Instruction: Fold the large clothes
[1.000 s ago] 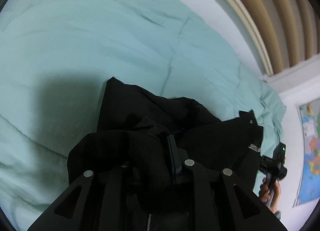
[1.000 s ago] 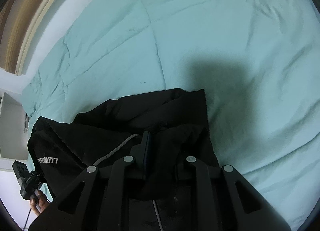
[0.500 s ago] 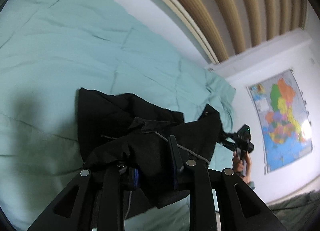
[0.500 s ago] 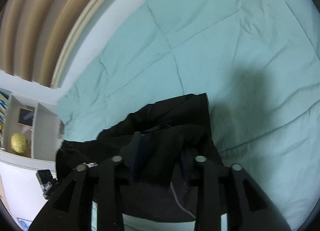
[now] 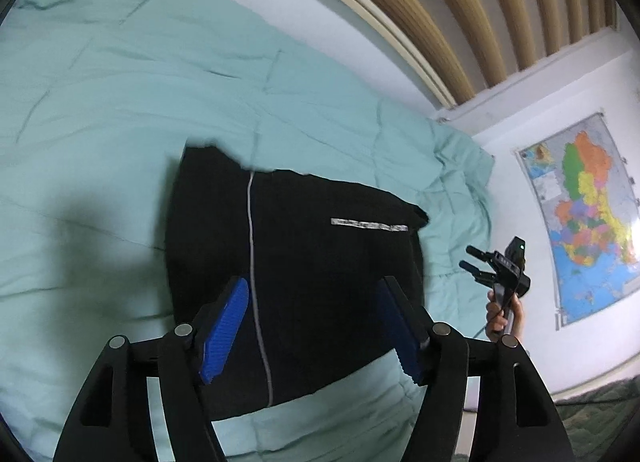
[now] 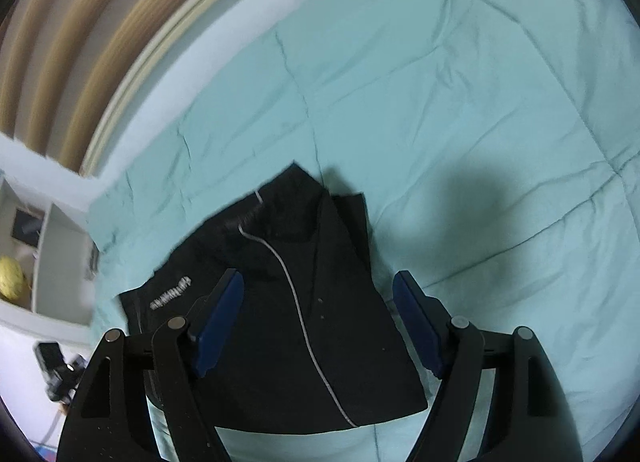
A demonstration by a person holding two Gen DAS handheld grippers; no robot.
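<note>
A black garment with a grey zip line and a reflective strip lies folded flat on the mint-green duvet. My left gripper hovers over its near part, open and empty, blue pads wide apart. In the right wrist view the same garment lies under my right gripper, also open and empty. The right gripper also shows in the left wrist view, held in a hand off the bed's right side.
A slatted wooden headboard runs behind the bed. A coloured wall map hangs at right. A white shelf with a yellow object stands left of the bed. The left gripper shows at the lower left of the right wrist view.
Both grippers let go of the black garment and opened wide. The garment dropped and now lies flat on the duvet. Both grippers pulled back and up from it.
</note>
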